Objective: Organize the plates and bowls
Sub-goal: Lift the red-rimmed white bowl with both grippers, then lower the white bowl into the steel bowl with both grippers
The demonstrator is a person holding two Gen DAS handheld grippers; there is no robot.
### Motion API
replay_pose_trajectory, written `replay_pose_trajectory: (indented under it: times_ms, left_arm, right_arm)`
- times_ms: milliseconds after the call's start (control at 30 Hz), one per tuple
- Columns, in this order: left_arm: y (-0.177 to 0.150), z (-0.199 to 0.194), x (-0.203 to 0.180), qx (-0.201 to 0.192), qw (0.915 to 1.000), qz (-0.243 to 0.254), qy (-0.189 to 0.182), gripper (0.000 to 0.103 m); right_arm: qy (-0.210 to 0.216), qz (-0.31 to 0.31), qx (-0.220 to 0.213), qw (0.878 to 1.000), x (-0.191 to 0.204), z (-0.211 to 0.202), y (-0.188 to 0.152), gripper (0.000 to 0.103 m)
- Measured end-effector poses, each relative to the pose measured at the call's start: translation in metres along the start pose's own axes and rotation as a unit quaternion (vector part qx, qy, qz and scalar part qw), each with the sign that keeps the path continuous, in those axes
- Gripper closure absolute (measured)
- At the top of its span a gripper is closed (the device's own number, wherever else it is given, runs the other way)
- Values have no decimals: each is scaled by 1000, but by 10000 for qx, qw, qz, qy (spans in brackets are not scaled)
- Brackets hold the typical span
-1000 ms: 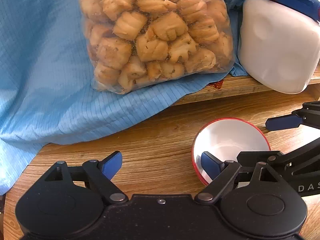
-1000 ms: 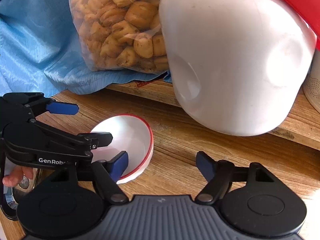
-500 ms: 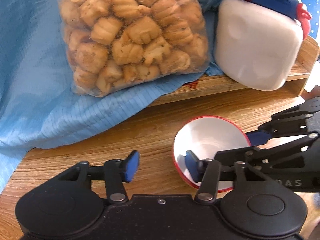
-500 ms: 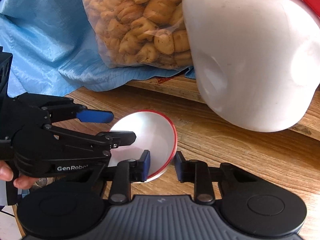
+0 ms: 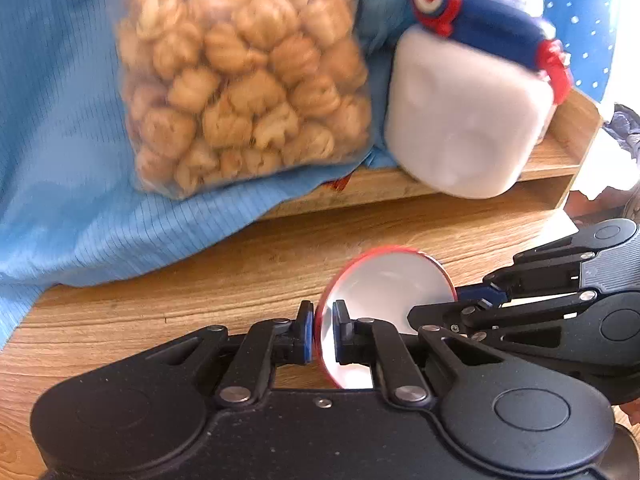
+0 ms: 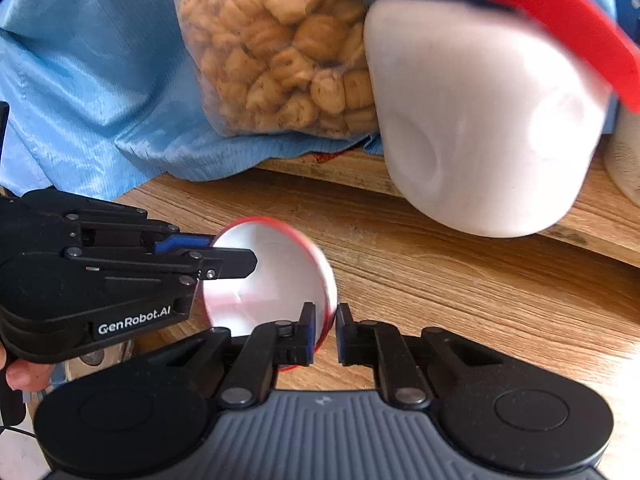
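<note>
Both grippers had just closed on the same small white bowl [image 5: 384,280] with the red rim, low centre of both views, over the wooden table [image 5: 200,280]. Left gripper [image 5: 321,336]: blue pads pinching the bowl's rim at its left edge, one pad outside the wall, one inside. Right gripper [image 6: 325,334]: same grip on the opposite edge, rim clamped between its pads at bottom centre of the right wrist view. In the left wrist view the right gripper came in from the right of the frame, tips on the bowl's right edge; in the right wrist view the left gripper [image 6: 216,254] came in from the left, tips over the bowl [image 6: 272,276]. Bowl looked tilted and blurred; could not tell if it was touching the table. Behind, upper centre: clear bag of biscuits [image 5: 244,72] on blue cloth [image 5: 60,140]. To its right, a white container [image 5: 464,128] with a blue and red lid, on a raised wooden board [image 5: 552,160]. A person's fingertips [image 6: 20,376] showed at the lower left edge of the right wrist view
</note>
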State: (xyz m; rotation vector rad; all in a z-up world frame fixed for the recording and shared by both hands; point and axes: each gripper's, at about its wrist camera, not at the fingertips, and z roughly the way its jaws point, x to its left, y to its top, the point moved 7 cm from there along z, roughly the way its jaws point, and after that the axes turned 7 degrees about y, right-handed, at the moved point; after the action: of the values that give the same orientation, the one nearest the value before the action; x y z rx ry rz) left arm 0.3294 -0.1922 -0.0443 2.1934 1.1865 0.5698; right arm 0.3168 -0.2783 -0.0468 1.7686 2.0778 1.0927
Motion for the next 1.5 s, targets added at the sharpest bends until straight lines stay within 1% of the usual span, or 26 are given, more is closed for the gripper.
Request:
replay_pose_trajectory:
  times_ms: [333, 567, 767, 933, 1167, 1333, 1400, 1500]
  left_arm:
    - [1, -37, 3, -244, 9995, -162, -77, 93]
    - [2, -64, -4, -489, 9985, -205, -157, 93]
    - [-1, -87, -9, -628, 9972, -243, -335, 93]
    - [-10, -101, -15, -649, 9961, -321, -512, 93]
    - [-21, -130, -23, -823, 9941, -317, -625, 93]
    - [-36, -149, -31, -896, 9932, -261, -693, 93]
    - [-44, -152, -35, -863, 9934, -238, -711, 93]
    - [-58, -153, -40, -712, 9942, -246, -768, 93]
  right_arm:
    - [-13, 39, -209, 9998, 9, -32, -2, 91]
    - [-169, -76, -403, 9990, 19, -60, -3, 91]
    - [-267, -170, -561, 9979, 27, -87, -11, 91]
    - [-386, -225, -624, 9971, 36, -107, -22, 91]
    - [-528, -368, -739, 9952, 54, -137, -38, 91]
    - [-630, -512, -696, 9943, 67, -154, -55, 91]
    - [-654, -544, -639, 9943, 69, -156, -62, 91]
    - [-651, -566, -549, 9948, 72, -158, -74, 91]
